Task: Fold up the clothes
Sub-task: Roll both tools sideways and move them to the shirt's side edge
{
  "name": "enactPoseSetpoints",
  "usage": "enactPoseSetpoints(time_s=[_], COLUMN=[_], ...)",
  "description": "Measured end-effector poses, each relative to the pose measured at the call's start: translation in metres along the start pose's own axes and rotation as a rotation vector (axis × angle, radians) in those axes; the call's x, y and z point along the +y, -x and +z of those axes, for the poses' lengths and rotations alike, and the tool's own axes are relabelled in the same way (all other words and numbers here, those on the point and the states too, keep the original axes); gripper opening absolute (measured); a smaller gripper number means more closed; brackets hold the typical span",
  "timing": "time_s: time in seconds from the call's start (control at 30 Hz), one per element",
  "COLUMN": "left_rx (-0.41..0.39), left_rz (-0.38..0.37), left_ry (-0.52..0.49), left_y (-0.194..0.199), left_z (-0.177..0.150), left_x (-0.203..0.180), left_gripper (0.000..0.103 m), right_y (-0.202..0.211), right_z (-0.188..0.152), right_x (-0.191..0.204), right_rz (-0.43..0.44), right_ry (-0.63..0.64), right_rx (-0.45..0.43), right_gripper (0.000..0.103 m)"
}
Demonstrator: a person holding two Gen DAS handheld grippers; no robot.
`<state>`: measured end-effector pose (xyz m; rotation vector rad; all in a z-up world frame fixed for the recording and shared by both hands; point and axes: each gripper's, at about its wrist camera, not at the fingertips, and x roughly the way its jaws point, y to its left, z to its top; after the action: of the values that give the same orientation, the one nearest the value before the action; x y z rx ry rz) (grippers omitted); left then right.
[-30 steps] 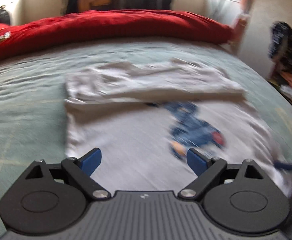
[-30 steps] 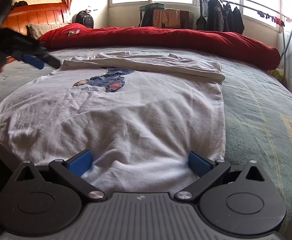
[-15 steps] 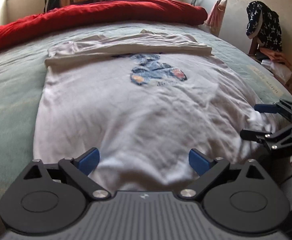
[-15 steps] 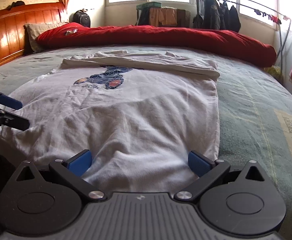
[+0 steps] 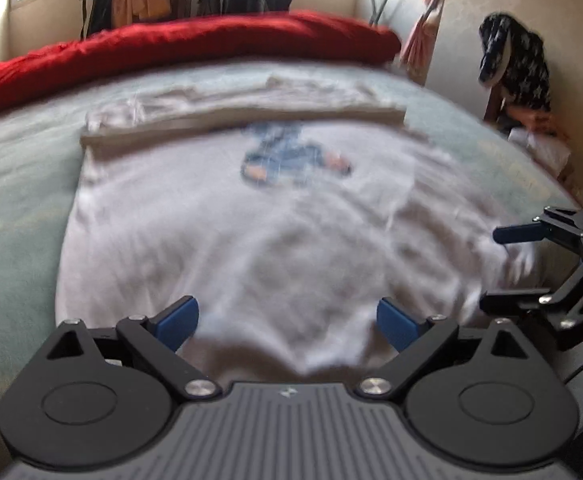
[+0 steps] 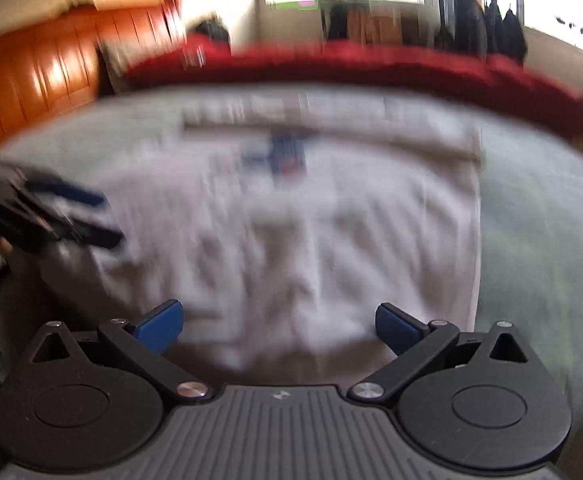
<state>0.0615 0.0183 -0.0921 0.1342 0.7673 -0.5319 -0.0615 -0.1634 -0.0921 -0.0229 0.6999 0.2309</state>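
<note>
Though the left wrist view was smeared by motion, the layout read clearly enough. A white T-shirt (image 5: 219, 248) lay flat on the pale green bedspread (image 5: 15, 184), its blue printed graphic (image 5: 291, 156) toward 12 o'clock. The top portion and sleeves were already folded down into a band (image 5: 243, 110) across the far end. The left gripper (image 5: 287, 318) sat at 6 o'clock over the near hem, jaws spread wide, blue pads apart, nothing between them. At 3 o'clock the right gripper (image 5: 507, 268) showed beside the shirt's side edge, fingers likewise parted. A red duvet (image 5: 179, 46) ran along the far side, and a dark star-patterned garment (image 5: 519, 64) hung at 2 o'clock.

Right wrist view, blurrier. Same T-shirt (image 6: 291, 224), fold band toward 12 o'clock, red duvet (image 6: 371, 68) behind it, wooden headboard (image 6: 51, 76) at 10 o'clock. The right gripper (image 6: 279, 322) held its jaws open at the near hem, empty. The left gripper (image 6: 71, 216) appeared at 9 o'clock near the shirt's edge; blur hid whether it touched cloth.

Judgement: one fold done, at the top. Bottom hem ungrasped; lengthwise folds and final halving apparently remained. Task looked roughly a third along.

No writing was legible in either view. The graphic was too blurred to identify.
</note>
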Motion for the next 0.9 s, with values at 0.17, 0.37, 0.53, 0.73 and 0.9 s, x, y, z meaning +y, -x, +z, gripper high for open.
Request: enactPoseSetpoints(time_s=[0.17, 0.37, 0.53, 0.73, 0.9], left_rx=[-0.002, -0.071, -0.135, -0.149, -0.159], left_rz=[0.017, 0.122, 0.116, 0.105, 0.114], left_ry=[-0.024, -0.303, -0.511, -0.650, -0.697], left_y=[0.019, 0.034, 0.030, 0.015, 0.010], left_z=[-0.024, -0.032, -0.040, -0.050, -0.058], left_x=[0.004, -0.027, -0.055, -0.081, -0.095], left_gripper=[0.096, 0.096, 0.096, 0.096, 0.096], right_y=[0.016, 0.028, 0.017, -0.006, -0.023], right_z=[-0.017, -0.011, -0.023, -0.046, -0.060], right_x=[0.007, 0.018, 0.045, 0.067, 0.075], right_rz=[-0.025, -0.105, -0.166, -0.144, -0.332], right_ry=[0.069, 0.219, 0.579, 0.798, 0.955], right_rx=[0.028, -0.023, -0.038, 0.004, -0.063], right_gripper=[0.103, 0.103, 0.103, 0.103, 0.103])
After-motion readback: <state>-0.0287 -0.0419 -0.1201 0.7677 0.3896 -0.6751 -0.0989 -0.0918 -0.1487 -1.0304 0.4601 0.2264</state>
